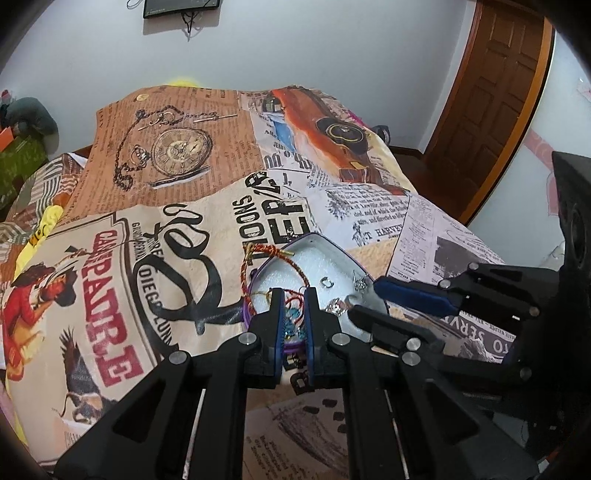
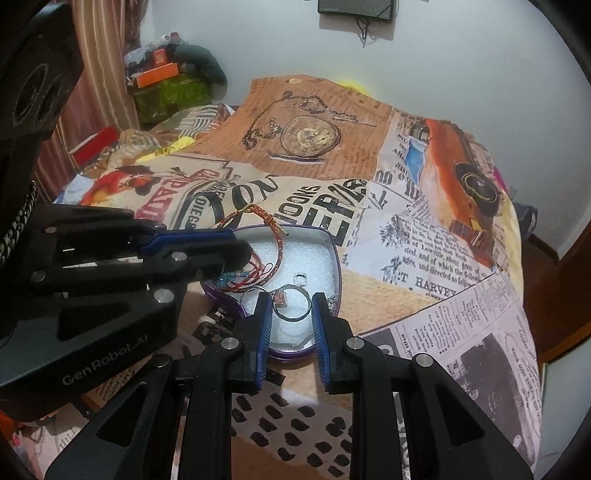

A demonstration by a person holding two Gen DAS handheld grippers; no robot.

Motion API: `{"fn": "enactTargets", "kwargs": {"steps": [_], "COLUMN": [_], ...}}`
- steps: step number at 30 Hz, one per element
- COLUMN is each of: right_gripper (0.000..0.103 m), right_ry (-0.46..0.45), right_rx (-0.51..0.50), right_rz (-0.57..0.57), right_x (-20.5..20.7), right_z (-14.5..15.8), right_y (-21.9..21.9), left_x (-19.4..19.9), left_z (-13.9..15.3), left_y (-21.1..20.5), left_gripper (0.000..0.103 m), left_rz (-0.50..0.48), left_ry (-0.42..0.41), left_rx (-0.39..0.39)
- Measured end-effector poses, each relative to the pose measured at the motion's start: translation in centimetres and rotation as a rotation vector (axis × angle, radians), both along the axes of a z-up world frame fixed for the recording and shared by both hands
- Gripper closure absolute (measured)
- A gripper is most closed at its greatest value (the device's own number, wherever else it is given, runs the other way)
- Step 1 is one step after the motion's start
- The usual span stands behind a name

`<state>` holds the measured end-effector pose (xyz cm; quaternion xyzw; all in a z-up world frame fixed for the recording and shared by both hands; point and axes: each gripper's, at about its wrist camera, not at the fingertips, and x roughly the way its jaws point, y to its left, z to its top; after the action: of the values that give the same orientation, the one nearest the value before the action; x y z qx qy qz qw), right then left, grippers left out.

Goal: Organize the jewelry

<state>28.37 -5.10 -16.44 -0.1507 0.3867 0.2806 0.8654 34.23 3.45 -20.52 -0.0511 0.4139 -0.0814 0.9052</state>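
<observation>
A purple heart-shaped tin [image 1: 334, 251] [image 2: 334, 258] with white foam lining sits on the printed bedspread. A red-and-gold braided cord [image 1: 275, 254] [image 2: 279, 240] hangs over its rim. Inside lie a silver ring [image 2: 291, 306], a small square ring [image 2: 301, 278], a small charm [image 2: 281, 298] and blue-beaded red thread jewelry [image 1: 293, 314] [image 2: 231, 278]. My left gripper [image 1: 294, 295] [image 2: 236, 254] is narrowly open over the tin's near left part, around the blue-beaded piece. My right gripper [image 2: 290, 301] [image 1: 364, 295] is open, its fingers either side of the silver ring.
The bedspread [image 1: 177, 206] has newspaper, pocket-watch and car prints. Boxes and clutter [image 2: 166, 81] stand at the far left by a curtain. A wooden door [image 1: 495, 92] is at the right. A dark wall device [image 2: 356, 9] hangs above.
</observation>
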Motion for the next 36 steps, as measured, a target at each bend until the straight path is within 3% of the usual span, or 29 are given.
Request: {"fn": "enactTargets", "kwargs": {"steps": [3,5,12,19,24,30,36], "right_gripper": [0.083,0.082,0.08,0.08,0.08,0.08,0.08], "right_ry": [-0.011,-0.016,-0.026,-0.078,-0.156,-0.342,-0.528], "right_rx": [-0.009,-0.012,-0.011,0.057,0.147,0.27,0.391], "right_rz": [-0.006,-0.012,-0.031,-0.049,-0.051,-0.072,-0.092], "right_x": [-0.1,-0.2,-1.0,-3.5,-6.9,-14.0,-22.4], "right_z": [0.2,0.3,1.4,5.6,10.7,18.3,22.7], "right_y": [0.0,-0.1,-0.6,-2.4,-4.0,-6.5,-8.4], "left_x": [-0.4,-0.8,-2.3,-6.2,-10.8,-18.1,-26.2], "left_z": [0.3,0.7,3.3,7.9,13.0,19.4,23.4], "left_y": [0.5,0.8,1.5,1.7,1.1,0.3,-1.1], "left_gripper": [0.087,0.072,0.072,0.072,0.072,0.071,0.061], "left_rz": [0.015,0.028,0.06,0.095,0.106,0.085,0.123], "left_ry": [-0.001,-0.013,-0.059,-0.154,-0.28,-0.467,-0.678], "left_rx": [-0.01,-0.016,-0.019,-0.015,-0.001,-0.028,0.026]}}
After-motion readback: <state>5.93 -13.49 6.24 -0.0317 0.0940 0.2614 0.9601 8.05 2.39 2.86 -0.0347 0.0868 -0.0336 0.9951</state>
